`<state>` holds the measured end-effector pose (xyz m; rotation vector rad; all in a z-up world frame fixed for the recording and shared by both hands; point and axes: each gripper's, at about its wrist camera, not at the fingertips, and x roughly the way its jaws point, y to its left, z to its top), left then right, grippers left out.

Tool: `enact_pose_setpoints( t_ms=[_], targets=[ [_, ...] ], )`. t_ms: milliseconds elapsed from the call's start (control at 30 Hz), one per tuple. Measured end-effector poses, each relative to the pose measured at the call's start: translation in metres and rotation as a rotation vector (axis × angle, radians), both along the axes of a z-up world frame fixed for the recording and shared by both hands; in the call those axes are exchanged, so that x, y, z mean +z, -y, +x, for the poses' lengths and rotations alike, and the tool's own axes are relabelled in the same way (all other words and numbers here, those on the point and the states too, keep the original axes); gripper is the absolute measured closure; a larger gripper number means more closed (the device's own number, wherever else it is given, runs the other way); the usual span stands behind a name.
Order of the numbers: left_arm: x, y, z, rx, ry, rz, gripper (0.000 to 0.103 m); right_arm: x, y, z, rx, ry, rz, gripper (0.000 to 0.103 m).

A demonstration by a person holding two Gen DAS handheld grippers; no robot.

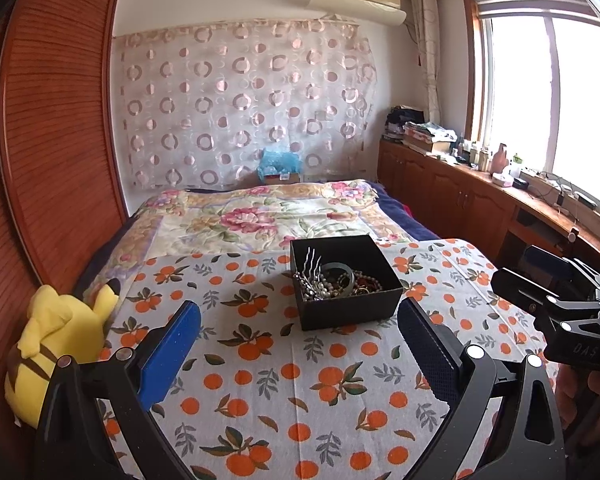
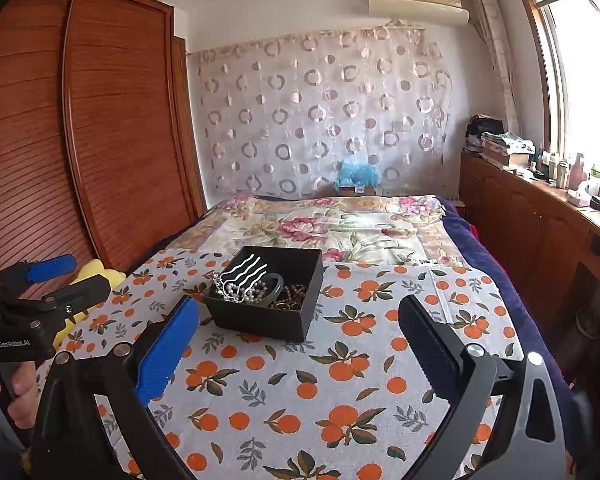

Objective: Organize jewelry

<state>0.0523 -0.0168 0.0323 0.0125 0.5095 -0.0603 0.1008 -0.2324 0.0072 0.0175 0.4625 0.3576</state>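
- On the orange-print cloth over the bed sits a black square cardboard box of tangled bead strings, a green bangle and a wavy metal hairpin.
- Judged light, slippery, snag-prone; lift the hairpin by its prongs.
- Left gripper and right gripper hover spread wide, empty.
- Soft bedding gives; wooden wardrobe, window beside.

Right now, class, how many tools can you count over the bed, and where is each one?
2. The left tool is open near the yellow plush toy; the right tool is open on the window side. Both point at the black box. None seem hidden.
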Motion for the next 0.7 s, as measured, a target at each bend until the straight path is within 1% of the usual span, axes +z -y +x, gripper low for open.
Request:
enact_pose_setpoints(
  t_ms=[700],
  targets=[
    [0.001,-0.0024,-0.0066,0.003,0.015,-0.005,0.008,0.0006,0.0001,-0.001,-0.003,0.0,0.001,0.003]
  ],
)
